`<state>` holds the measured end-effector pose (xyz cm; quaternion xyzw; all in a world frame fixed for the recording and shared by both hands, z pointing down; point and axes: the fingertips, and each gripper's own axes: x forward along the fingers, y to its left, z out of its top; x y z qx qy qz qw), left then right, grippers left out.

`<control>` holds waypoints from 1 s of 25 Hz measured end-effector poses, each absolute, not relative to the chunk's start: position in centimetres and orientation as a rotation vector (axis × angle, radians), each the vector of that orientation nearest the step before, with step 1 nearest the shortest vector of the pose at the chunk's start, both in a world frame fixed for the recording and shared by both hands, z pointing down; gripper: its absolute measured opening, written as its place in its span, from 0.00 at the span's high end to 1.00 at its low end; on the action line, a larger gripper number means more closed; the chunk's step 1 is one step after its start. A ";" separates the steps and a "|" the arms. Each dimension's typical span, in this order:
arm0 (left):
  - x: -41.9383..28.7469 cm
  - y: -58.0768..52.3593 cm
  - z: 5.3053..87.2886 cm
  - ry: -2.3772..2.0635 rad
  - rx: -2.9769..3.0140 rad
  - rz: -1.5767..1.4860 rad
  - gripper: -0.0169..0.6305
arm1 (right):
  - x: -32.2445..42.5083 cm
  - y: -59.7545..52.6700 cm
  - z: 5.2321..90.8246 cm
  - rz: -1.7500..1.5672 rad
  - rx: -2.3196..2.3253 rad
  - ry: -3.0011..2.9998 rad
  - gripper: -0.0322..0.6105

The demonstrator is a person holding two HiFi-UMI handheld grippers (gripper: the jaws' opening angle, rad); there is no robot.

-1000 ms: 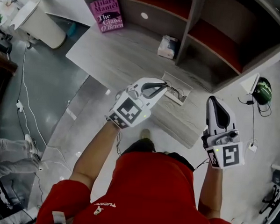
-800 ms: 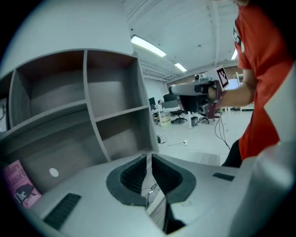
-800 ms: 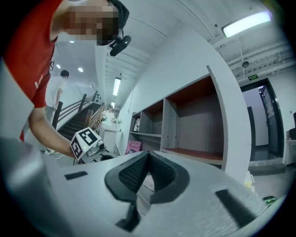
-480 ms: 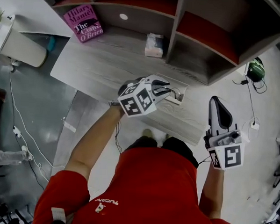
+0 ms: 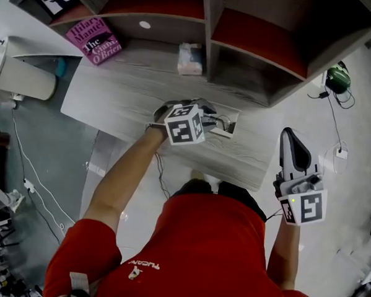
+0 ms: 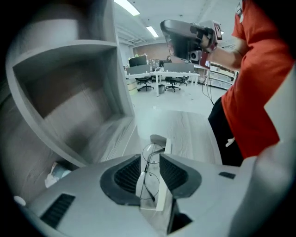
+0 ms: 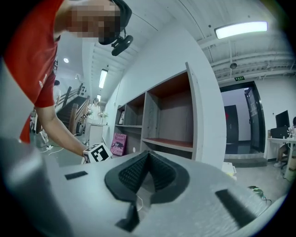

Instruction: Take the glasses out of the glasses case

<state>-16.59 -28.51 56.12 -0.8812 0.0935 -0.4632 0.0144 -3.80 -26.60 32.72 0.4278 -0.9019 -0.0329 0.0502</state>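
Observation:
A white glasses case (image 5: 226, 124) lies open near the front edge of the grey desk (image 5: 127, 86). My left gripper (image 5: 207, 112) tips steeply down right over it. In the left gripper view the thin wire-rimmed glasses (image 6: 149, 184) lie in the case (image 6: 162, 193), and I see them through the gap of the left gripper (image 6: 150, 156). Its jaws are opening and the pads do not press on the glasses. My right gripper (image 5: 290, 135) hangs in the air to the right of the desk, level. The right gripper (image 7: 147, 155) has its jaws together with nothing between them.
A grey shelf unit (image 5: 207, 28) with red-backed bays stands at the desk's far edge. A pink book (image 5: 93, 40) leans at its left and a tissue pack (image 5: 190, 58) lies in front of it. A white bin (image 5: 25, 77) and floor cables are at the left.
The left gripper came down from above the desk's front edge onto the case, tipping nose-down, and its jaws went from shut to apart. The right gripper drifted slightly.

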 end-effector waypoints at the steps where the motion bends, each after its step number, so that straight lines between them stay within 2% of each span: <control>1: -16.6 -28.6 56.6 0.269 -2.730 -1.467 0.79 | -3.4 -26.7 32.9 -0.093 1.311 -2.741 0.94; 19: -15.8 -29.3 61.1 -0.034 -2.649 -1.778 0.79 | 2.0 -28.1 35.5 0.036 1.412 -2.672 0.94; 25: -15.6 -29.3 61.8 -0.084 -2.660 -1.833 0.83 | 2.8 -28.5 36.0 0.058 1.413 -2.669 0.94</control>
